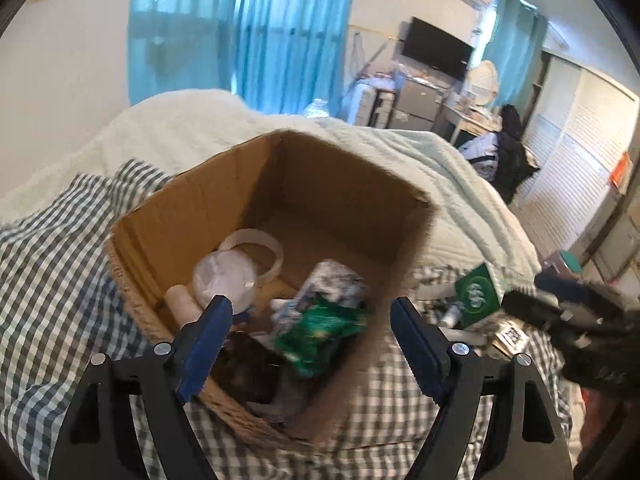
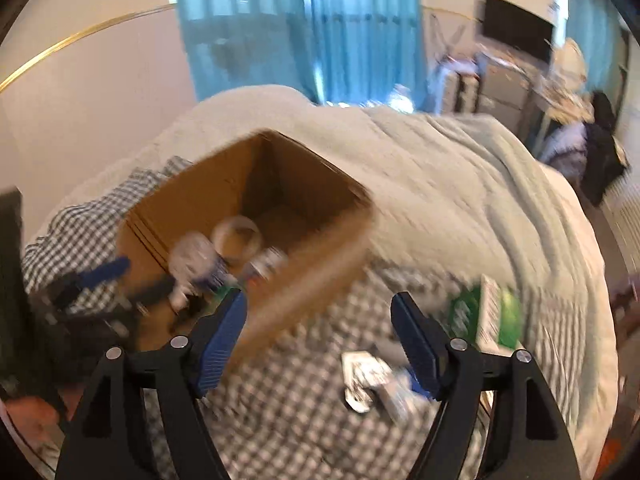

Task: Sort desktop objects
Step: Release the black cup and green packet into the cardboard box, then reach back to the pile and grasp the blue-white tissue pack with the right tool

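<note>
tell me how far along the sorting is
Several items already lie in the cardboard box: a tape roll, a green packet. Both the left gripper and right gripper are open, empty. The green carton and small items remain on the checked cloth.

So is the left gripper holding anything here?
No: the left gripper is open above the cardboard box, nothing between its fingers.

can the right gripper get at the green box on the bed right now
Probably yes. The right hand-held gripper is open and empty, and the green box lies uncovered on the checked sheet just right of it.
</note>
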The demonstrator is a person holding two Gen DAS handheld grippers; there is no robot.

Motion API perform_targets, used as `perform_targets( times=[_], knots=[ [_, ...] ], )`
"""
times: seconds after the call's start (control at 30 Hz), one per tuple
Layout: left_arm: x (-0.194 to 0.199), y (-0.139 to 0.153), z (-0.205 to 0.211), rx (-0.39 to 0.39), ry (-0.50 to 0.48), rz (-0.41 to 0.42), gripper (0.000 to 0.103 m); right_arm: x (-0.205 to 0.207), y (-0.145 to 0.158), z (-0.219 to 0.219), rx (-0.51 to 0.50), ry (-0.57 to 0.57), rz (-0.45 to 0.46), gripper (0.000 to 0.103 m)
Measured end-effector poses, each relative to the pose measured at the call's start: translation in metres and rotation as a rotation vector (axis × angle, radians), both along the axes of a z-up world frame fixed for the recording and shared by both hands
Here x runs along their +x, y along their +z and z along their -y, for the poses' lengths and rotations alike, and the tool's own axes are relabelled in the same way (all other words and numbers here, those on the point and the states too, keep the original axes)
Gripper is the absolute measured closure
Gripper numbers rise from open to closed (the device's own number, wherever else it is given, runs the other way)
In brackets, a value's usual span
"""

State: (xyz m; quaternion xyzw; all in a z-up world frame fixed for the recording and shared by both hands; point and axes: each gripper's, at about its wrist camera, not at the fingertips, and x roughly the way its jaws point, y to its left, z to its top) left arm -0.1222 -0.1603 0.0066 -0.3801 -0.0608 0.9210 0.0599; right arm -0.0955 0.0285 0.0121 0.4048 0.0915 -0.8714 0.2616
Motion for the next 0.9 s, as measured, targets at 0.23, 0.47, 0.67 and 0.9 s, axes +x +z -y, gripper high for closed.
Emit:
perform_targets(
  times=[0.23,0.47,0.67,0.9],
  knots=[
    [0.023,0.004,-0.064,0.016,-0.128,-0.002,0.019,-0.014,-0.037,-0.092,-0.019,-0.219,0.110,0.028],
    [0.033,-0.035,-0.112,0.001,-0.197,0.096,0.019,-0.018,-0.059,-0.151,-0.022,-0.312,0.140,0.028],
    [0.032,-0.075,-0.135,0.014,-0.194,0.203,0.019,-0.019,-0.078,-0.175,-0.020,-0.322,0.167,0.028],
    [0.030,-0.107,-0.156,-0.028,-0.196,0.251,0.019,-0.017,-0.097,-0.192,-0.003,-0.296,0.190,0.028]
  ],
)
